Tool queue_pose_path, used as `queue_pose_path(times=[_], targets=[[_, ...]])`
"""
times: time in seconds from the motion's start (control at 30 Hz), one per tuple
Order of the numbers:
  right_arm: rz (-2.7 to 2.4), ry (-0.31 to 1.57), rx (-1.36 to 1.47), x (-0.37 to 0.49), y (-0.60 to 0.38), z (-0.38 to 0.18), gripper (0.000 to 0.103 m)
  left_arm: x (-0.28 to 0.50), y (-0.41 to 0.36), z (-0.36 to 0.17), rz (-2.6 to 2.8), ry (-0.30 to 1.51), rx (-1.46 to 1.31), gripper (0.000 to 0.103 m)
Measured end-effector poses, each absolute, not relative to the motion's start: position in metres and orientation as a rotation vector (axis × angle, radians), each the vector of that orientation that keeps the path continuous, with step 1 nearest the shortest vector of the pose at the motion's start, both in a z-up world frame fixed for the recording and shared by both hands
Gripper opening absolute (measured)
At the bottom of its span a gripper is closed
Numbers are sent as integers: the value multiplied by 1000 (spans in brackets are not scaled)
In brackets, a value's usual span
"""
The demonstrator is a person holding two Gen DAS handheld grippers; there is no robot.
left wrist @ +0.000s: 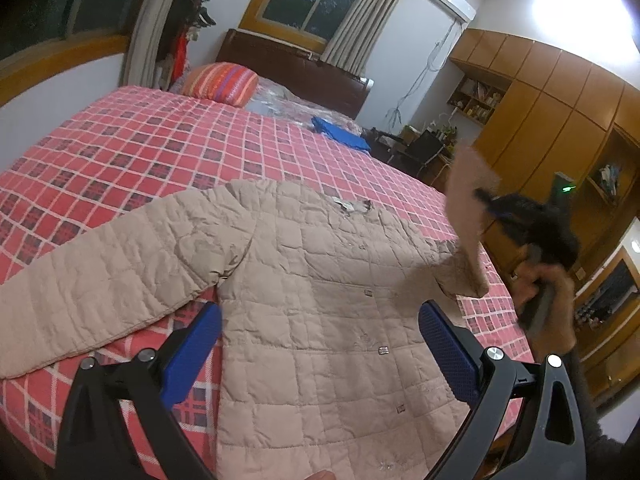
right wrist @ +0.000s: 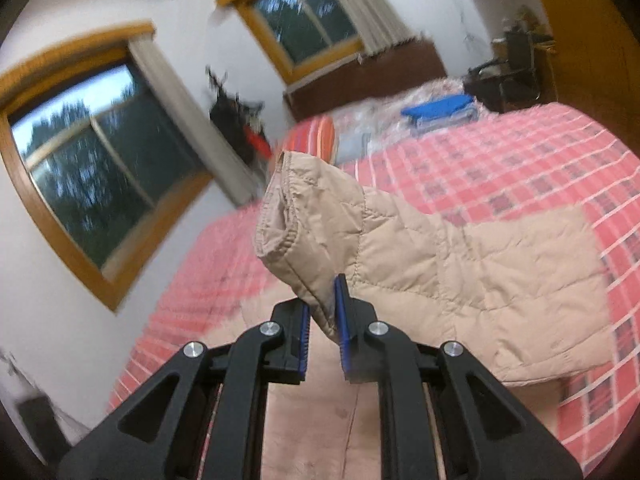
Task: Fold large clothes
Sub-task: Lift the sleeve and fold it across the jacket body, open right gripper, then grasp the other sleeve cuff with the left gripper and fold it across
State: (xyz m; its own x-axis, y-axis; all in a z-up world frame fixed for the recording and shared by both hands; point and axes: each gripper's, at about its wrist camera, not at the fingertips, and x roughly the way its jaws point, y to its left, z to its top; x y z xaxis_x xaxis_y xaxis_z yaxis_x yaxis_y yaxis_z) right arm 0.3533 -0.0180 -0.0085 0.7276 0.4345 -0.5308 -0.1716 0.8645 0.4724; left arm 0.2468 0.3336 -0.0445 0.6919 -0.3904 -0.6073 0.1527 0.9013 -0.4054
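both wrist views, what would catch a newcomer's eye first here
The big beige quilted jacket spread front-up across the red plaid bedspread dominates the left wrist view. Next comes its sleeve, lifted off the bed and pinched near the cuff by the right gripper, while the left gripper hangs open over the jacket's body. Farther back, a striped pillow and a blue item lie near the headboard.
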Motion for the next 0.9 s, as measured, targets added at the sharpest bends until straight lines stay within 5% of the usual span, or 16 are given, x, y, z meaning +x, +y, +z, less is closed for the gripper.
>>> queue_pose_path(times=[0.27,0.5,0.9], targets=[[365,907,265,377,63,-110,15,307,314,-64,-405,845,-401,99],[374,888,265,344,45,-120,66,384,276,-106,-515,989,-521,99],[377,808,415,230,-31,-108,74,481,199,-203,-505,1309,-618,97]])
